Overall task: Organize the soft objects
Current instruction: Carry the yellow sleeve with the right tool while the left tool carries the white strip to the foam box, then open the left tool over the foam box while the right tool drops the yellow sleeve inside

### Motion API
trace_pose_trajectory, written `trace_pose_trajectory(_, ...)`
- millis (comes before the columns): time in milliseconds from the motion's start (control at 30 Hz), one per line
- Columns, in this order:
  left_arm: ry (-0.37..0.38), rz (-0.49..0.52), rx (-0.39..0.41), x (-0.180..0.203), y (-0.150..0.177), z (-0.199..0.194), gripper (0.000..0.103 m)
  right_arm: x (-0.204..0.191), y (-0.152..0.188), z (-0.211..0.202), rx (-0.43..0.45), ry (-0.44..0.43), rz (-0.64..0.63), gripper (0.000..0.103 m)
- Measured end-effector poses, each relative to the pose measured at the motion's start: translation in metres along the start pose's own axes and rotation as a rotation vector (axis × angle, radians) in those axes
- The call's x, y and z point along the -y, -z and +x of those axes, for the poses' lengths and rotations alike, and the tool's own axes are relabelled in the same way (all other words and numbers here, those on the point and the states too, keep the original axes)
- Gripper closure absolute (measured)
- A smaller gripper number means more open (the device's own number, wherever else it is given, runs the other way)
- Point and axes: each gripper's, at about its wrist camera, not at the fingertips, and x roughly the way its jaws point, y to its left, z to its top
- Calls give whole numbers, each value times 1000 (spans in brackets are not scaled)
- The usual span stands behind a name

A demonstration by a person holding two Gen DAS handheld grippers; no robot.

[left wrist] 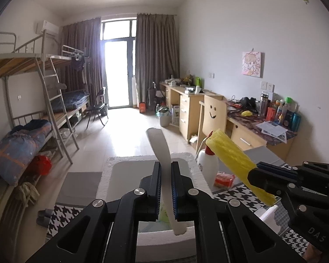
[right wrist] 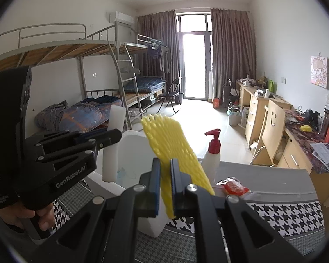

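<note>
Both grippers loaded, above foam box [left wrist: 120,164].
Left gripper [left wrist: 166,189] jaws clamp white strip [left wrist: 159,144]; right gripper [right wrist: 165,188] jaws clamp yellow net [right wrist: 171,138]; pump bottle [right wrist: 212,153] beyond.

Can't see lower end of white foam strip [left wrist: 159,151]: hidden behind my left gripper [left wrist: 165,188] pads. Foam box [left wrist: 111,175] near wall covered by gripper body at 6 o'clock. Yellow foam net [right wrist: 175,151] bottom end tucked behind my right gripper [right wrist: 165,188]. Pump bottle [right wrist: 212,155] base hidden behind net. Red packet [right wrist: 234,186] label too blurred to read. Desk clutter at 3 o'clock too small to identify.
</note>
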Motion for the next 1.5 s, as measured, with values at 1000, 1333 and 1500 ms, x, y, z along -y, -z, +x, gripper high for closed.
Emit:
trace_pose_trajectory(1000, -183, -62, 52, -48, 5, -15, 1, -15, -9, 34, -54, -53, -33, 91)
trace_pose_trajectory(1333, -201, -87, 54, -67, 11, -20, 1, -25, -11, 47, -79, -91, -38, 91)
trace_pose_trajectory(1500, -208, -91, 55, -73, 14, -23, 1, -27, -11, 57, -97, -110, -34, 91)
